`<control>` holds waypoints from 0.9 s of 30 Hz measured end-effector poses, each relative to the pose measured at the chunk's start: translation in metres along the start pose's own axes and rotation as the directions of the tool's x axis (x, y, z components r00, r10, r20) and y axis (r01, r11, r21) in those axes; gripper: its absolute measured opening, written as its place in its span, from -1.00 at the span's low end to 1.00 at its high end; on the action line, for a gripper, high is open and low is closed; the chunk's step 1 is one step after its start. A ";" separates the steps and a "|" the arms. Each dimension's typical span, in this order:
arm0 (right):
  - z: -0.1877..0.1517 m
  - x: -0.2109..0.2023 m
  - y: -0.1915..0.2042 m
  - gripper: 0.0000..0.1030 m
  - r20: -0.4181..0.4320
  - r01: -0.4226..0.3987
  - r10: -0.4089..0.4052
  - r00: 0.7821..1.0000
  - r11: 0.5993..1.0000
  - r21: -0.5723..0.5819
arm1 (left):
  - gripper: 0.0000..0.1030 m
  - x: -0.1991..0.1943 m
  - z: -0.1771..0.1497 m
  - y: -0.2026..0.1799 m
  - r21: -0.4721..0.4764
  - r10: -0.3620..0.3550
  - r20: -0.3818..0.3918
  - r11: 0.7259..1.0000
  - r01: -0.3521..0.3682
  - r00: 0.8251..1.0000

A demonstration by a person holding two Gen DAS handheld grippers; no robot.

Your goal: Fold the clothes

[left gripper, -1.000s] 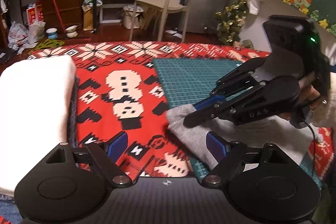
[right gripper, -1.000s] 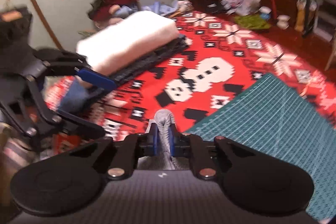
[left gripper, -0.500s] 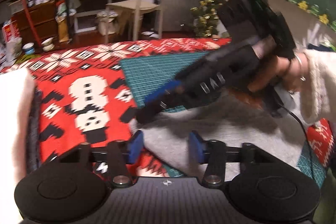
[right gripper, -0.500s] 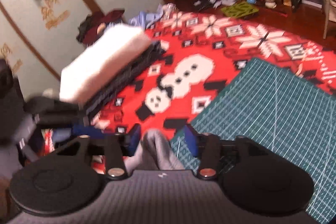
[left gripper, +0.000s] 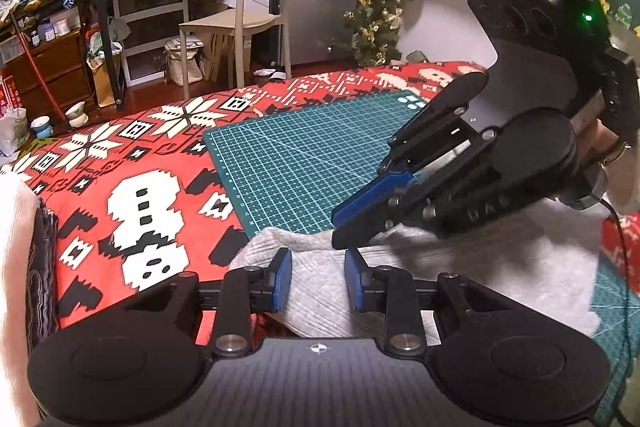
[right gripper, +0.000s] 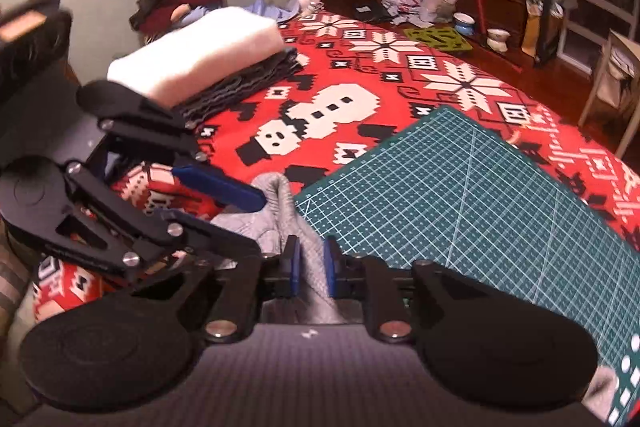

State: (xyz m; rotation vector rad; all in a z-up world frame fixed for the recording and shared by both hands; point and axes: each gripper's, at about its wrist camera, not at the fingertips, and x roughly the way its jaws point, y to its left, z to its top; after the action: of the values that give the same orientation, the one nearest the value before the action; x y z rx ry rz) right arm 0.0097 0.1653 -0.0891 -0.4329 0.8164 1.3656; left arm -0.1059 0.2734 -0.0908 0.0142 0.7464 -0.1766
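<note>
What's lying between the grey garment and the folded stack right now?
Only the bare red snowman blanket. The right wrist view shows it running clear from the grey garment to the folded stack, nothing resting on it.

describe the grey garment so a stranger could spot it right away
Find the red snowman-pattern cloth covering the table, then the green grid cutting mat on it. The grey garment lies crumpled at the mat's near corner, between both tools. It is the only plain ribbed grey fabric; the folded stack beyond is white over dark.
</note>
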 end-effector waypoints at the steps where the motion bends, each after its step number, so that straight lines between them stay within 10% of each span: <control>1: 0.000 0.002 0.000 -0.53 -0.002 0.001 -0.001 1.000 1.000 -0.012 | -0.44 0.001 -0.001 -0.001 0.007 0.006 -0.002 1.000 -0.006 1.000; 4: 0.000 0.003 -0.002 -0.90 0.003 0.016 -0.016 1.000 1.000 -0.007 | -0.43 0.002 -0.003 -0.005 0.032 0.033 0.005 0.999 -0.033 0.999; 16: -0.002 -0.021 -0.029 -0.69 0.085 0.022 -0.041 0.996 0.977 0.211 | -0.47 0.003 0.007 -0.006 -0.023 0.118 0.004 0.993 -0.118 0.993; 23: -0.051 -0.114 -0.028 -0.64 0.087 0.193 -0.243 0.966 0.904 0.382 | -0.29 -0.014 0.008 -0.006 -0.090 0.115 -0.011 0.989 -0.116 0.993; 27: -0.102 -0.160 -0.013 -0.58 0.003 0.372 -0.423 0.906 0.802 0.467 | -0.22 -0.027 0.008 -0.019 -0.072 0.086 -0.010 0.994 -0.087 0.996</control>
State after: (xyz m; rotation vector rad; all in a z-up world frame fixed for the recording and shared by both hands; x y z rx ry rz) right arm -0.0032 -0.0190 -0.0422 -0.1415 0.8686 0.7595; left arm -0.1227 0.2579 -0.0656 -0.0214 0.7576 -0.0668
